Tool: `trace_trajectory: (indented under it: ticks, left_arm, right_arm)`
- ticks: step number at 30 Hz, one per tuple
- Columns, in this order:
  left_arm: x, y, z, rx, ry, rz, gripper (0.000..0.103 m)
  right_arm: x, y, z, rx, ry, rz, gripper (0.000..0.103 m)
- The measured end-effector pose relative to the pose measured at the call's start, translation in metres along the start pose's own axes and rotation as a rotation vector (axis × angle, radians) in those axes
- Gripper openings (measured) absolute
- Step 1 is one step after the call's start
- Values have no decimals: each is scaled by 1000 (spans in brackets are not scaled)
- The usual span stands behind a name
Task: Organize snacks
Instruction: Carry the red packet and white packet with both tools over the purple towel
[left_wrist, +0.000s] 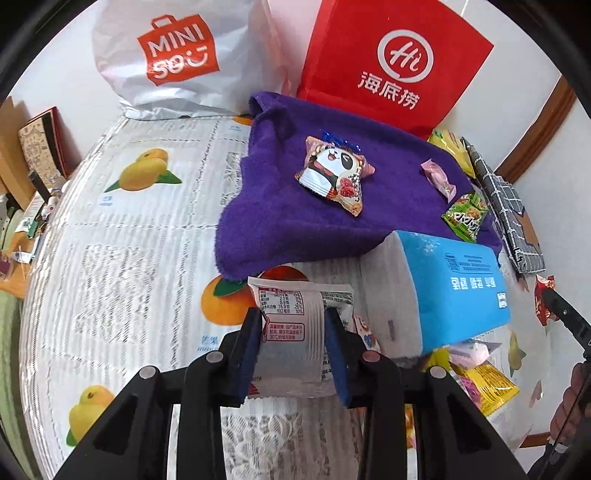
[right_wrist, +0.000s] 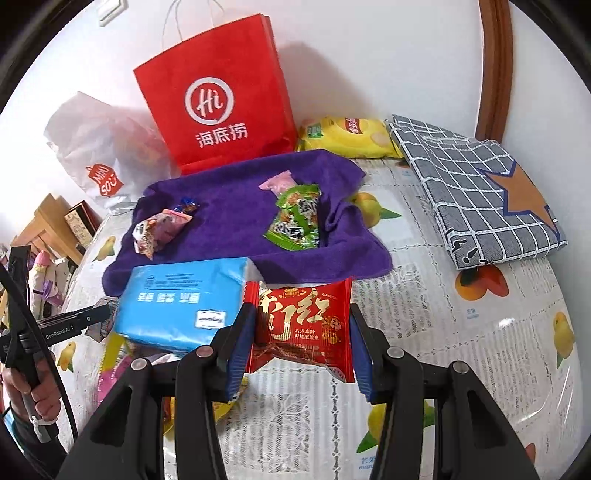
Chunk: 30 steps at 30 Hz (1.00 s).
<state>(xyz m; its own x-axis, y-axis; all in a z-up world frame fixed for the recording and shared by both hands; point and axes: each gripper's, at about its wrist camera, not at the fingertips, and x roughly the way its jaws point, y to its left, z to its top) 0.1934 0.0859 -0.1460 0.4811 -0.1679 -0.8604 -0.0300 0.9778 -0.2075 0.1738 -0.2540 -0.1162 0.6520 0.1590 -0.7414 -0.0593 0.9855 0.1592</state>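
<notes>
My left gripper is shut on a white snack packet with a red-printed label, held above the fruit-print table cover. My right gripper is shut on a red snack packet, also lifted off the table. A purple towel lies ahead with a panda packet, a pink candy and a green packet on it. More loose snacks lie under the blue tissue pack.
A red paper bag and a white Miniso bag stand against the wall. A yellow chip bag and a checked cloth pouch lie at the right. A person's hand holds the other gripper's handle.
</notes>
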Motion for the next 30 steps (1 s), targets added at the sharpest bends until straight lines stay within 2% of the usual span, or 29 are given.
trace_trajectory:
  ticks: [14, 30]
  left_arm:
    - [-40, -10, -15, 5, -62, -3, 33]
    - [-79, -38, -25, 34, -117, -23, 33]
  right_arm:
    - [-26, 25, -10, -70, -37, -7, 48]
    - [-60, 31, -12, -71, -100, 7, 48]
